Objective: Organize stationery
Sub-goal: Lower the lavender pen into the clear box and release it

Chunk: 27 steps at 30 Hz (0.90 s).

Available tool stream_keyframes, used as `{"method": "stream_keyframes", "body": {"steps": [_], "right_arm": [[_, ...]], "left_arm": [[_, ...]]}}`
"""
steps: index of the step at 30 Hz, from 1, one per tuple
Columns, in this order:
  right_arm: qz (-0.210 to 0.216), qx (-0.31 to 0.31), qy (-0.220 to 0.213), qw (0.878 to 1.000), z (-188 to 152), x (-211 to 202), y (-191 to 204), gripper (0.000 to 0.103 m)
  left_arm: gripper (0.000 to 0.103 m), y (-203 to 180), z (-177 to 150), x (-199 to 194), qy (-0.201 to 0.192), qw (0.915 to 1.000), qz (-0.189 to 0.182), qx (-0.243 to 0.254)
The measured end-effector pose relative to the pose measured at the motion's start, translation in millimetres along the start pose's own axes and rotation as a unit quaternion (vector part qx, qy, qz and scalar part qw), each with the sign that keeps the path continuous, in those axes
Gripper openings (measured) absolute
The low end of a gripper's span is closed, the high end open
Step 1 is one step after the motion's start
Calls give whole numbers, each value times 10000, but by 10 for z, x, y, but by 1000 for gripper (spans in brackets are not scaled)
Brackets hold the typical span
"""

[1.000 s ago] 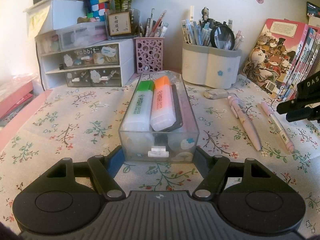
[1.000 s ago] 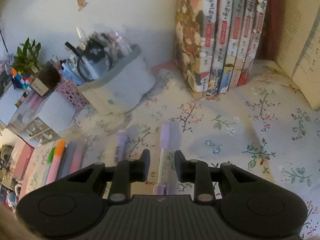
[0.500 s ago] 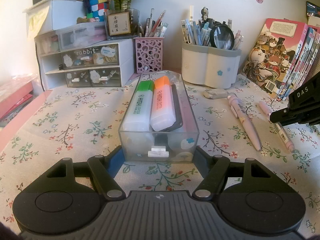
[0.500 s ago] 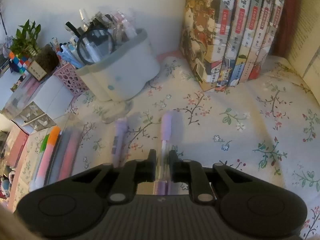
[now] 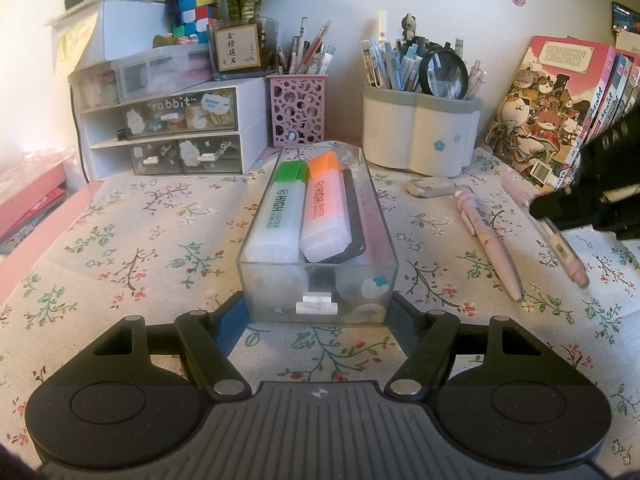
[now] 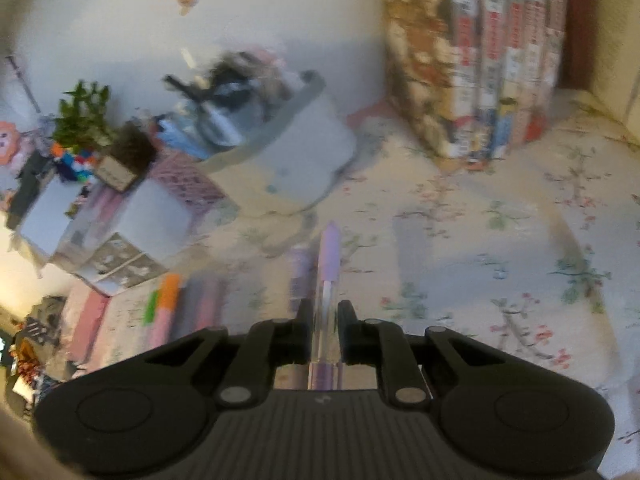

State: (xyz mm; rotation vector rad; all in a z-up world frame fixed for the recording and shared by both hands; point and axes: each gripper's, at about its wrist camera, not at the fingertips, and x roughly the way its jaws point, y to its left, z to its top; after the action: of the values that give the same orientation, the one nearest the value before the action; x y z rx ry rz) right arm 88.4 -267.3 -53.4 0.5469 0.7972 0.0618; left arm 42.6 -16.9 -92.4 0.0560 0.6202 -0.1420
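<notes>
A clear drawer box (image 5: pixel 318 276) sits on the flowered tablecloth with a green highlighter (image 5: pixel 280 212) and an orange highlighter (image 5: pixel 324 204) in it. My left gripper (image 5: pixel 318 304) is shut on the box's near end. My right gripper (image 6: pixel 325 316) is shut on a pink pen with a clear barrel (image 6: pixel 329 268) and holds it off the cloth; it shows as a dark shape in the left wrist view (image 5: pixel 580 204) with the pen (image 5: pixel 560 248). A second pink pen (image 5: pixel 490 240) lies on the cloth beside it.
A white drawer unit (image 5: pixel 176 128), a pink perforated pen cup (image 5: pixel 298 110) and a white pen holder (image 5: pixel 420 128) full of pens stand at the back. Books (image 5: pixel 560 112) stand at the right. A grey eraser (image 5: pixel 430 188) lies near the holder.
My right gripper closed on the pink pen and lifted it, the view tilting and blurring. My left gripper and the box have not moved.
</notes>
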Motion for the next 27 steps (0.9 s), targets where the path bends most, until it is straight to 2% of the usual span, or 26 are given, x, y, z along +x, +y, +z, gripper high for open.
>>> {"method": "stream_keyframes", "body": {"steps": [11,18,21,24,27], "right_arm": [[765,-196,352,9963,-61,201,623,6],[859,-254,485,9948,-53,404,908,6],[695,-255,450,9962,-43,465,970,6],[716,-159,477,9962,-34,520,1006,6],[610,-366,521,9961,-41,595,1061,8]], "left_arm": [[71,-2,0,3,0,10000,1,9],[71,-8,1,3,0,10000,0,9],[71,-8,1,4,0,10000,1,9],[71,-8,1,4,1,10000,2,10],[71,-8,7,9,1,10000,-7,15]]}}
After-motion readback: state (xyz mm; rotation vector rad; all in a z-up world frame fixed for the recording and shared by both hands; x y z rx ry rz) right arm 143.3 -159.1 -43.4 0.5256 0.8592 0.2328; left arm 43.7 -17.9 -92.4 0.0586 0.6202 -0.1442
